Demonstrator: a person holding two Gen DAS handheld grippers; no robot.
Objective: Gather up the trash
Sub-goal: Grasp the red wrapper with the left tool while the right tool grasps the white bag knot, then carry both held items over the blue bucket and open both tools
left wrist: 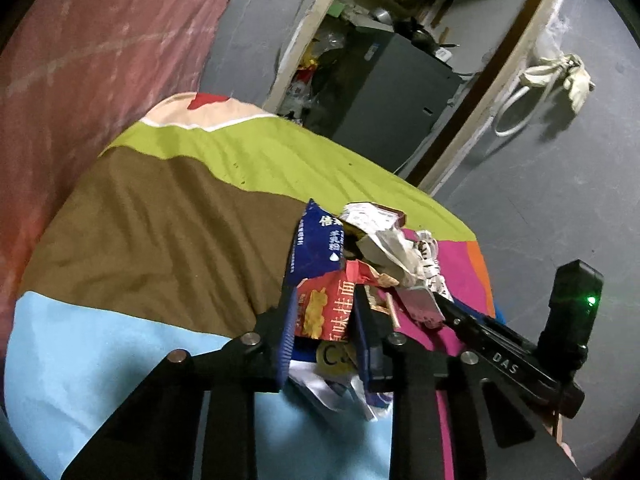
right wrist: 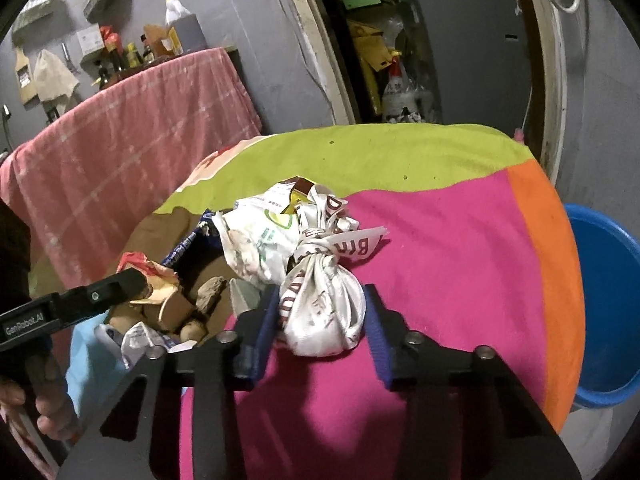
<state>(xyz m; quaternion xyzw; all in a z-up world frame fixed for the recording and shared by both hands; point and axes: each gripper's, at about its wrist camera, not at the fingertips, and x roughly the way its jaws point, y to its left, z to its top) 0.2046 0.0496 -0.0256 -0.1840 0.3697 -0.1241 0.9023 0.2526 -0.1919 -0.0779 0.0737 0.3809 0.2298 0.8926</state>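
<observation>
Pinching left gripper: its two blue-padded fingers press on a red snack wrapper, thin glossy foil with yellow print, at the near side of the trash pile.
Right gripper: fingers spread, standing on both sides of a knotted white bag; the left pad seems to touch the bag, on the right side a narrow gap shows.
Knotted white bag: soft crinkled plastic with dark red letters, round and full, lying on the pink part of the cloth.
Trash pile: a blue milk-powder pouch, crumpled white paper and brown cardboard scraps, all touching, near the middle of the table.
Table cloth: matte fabric in colour blocks of pink, green, brown, light blue and orange, with light wrinkles.
Edges: the cloth drops at the orange border on the right; just beside this edge and lower stands a blue plastic tub.
Open room: the pink area to the right of the bag is bare cloth; a pink checked cloth hangs close on the left side.
</observation>
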